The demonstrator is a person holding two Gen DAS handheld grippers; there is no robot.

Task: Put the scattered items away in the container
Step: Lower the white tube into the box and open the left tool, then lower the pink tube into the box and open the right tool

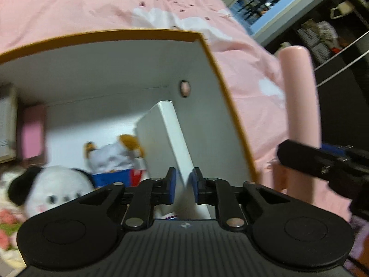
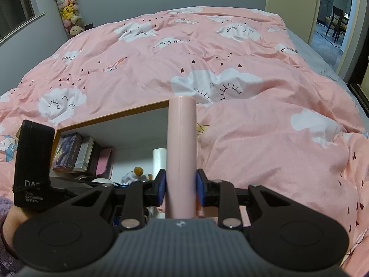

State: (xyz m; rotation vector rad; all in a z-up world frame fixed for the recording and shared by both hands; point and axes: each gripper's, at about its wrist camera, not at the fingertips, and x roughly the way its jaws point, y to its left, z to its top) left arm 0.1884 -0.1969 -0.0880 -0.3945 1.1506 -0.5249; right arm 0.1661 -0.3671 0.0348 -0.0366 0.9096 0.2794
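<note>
1. The container [image 1: 227, 87], a white box with an orange rim, is sitting on the pink cloud-print duvet [image 2: 265, 138], and I am working over its open top.
2. My left gripper [image 1: 185, 184] is pinching a flat white box [image 1: 169, 138] between its blue pads, holding it tilted inside the container, just beside the right wall.
3. On the container floor, a black-eared white plush [image 1: 53, 189] is lying at the near left, with a smaller orange-and-white plush [image 1: 113, 154] beside it and touching the flat white box; both are blurred.
4. A pink case [image 1: 32, 131] is standing against the container's left side; the right wrist view is showing books [image 2: 71, 152] stacked next to it.
5. My right gripper [image 2: 181, 187] is clamping an upright pink cylinder [image 2: 182, 147], holding it at the container's right edge, above the duvet.
6. Stuffed toys [image 2: 68, 9] are hanging in a column on the far wall.
</note>
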